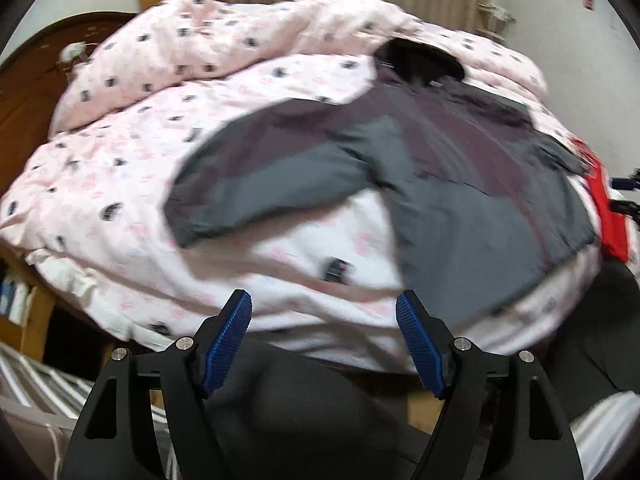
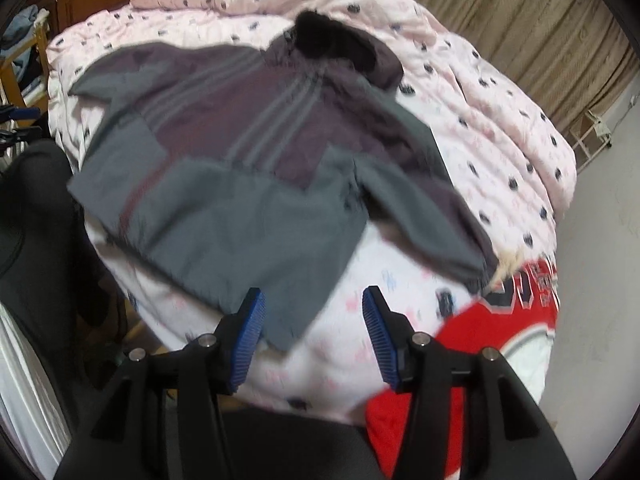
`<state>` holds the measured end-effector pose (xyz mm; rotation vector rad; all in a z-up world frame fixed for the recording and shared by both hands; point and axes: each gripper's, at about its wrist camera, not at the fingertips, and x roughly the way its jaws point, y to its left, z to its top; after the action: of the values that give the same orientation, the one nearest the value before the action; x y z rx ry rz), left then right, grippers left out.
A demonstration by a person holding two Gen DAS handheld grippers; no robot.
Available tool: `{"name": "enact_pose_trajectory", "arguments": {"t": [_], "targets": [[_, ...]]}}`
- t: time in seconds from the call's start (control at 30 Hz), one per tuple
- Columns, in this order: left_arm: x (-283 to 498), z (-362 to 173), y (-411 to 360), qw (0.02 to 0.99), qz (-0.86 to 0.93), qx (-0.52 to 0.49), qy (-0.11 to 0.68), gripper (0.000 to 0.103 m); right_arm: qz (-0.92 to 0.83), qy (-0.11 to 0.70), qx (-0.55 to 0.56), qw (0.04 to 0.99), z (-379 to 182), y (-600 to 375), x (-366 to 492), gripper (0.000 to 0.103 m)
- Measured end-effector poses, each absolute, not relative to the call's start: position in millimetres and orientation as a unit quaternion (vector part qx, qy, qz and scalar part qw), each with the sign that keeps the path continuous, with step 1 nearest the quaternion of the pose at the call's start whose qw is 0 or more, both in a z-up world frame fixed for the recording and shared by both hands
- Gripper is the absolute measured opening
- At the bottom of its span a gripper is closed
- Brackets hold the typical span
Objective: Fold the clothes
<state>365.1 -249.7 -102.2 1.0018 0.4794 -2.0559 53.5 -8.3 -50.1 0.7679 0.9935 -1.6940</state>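
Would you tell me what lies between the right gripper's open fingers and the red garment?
Only bare pink patterned bedding separates the right gripper from the red garment, in the right wrist view.

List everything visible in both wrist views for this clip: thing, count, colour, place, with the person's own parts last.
jacket: 1, grey and purple with stripes and a dark hood, spread flat on the bed, sleeves out to both sides
red garment: 1, red with white and dark lettering, on the bed edge beside the jacket's sleeve
duvet: 1, pink with dark spots, covering the bed, bunched at the far end
headboard: 1, brown wood, far end of the bed
curtain: 1, beige, behind the bed
left gripper: 1, black with blue fingers, open, above the bed's near edge, nothing held
right gripper: 1, black with blue fingers, open, over the jacket's hem corner
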Motion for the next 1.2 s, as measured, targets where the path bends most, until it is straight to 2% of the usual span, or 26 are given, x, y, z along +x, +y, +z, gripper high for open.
{"name": "enact_pose_trajectory", "arguments": {"t": [0.27,0.5,0.57,0.63,0.7,1.07,1.2], "targets": [[418,-106,-326,0.467,-0.79,0.338,0.208,0.07,-0.68,0.42,0.267,0.538,-38,-99,78,0.052],[441,-125,-377,0.441,-0.804,0.315,0.245,0.069,-0.655,0.429,0.229,0.578,-21,-203,104,0.052],[439,-132,-384,0.421,-0.811,0.314,0.257,0.062,-0.65,0.429,0.226,0.585,-20,-227,107,0.052],[437,-138,-389,0.404,-0.816,0.314,0.269,0.046,-0.645,0.43,0.226,0.59,-20,-251,111,0.052],[437,-143,-392,0.387,-0.82,0.308,0.287,0.036,-0.643,0.432,0.225,0.591,-21,-271,114,0.052],[441,-154,-393,0.347,-0.826,0.276,0.348,0.035,-0.632,0.443,0.215,0.598,-28,-311,132,0.052],[444,-151,-397,0.342,-0.831,0.248,0.362,0.028,-0.634,0.449,0.213,0.592,-29,-312,130,0.052]]}}
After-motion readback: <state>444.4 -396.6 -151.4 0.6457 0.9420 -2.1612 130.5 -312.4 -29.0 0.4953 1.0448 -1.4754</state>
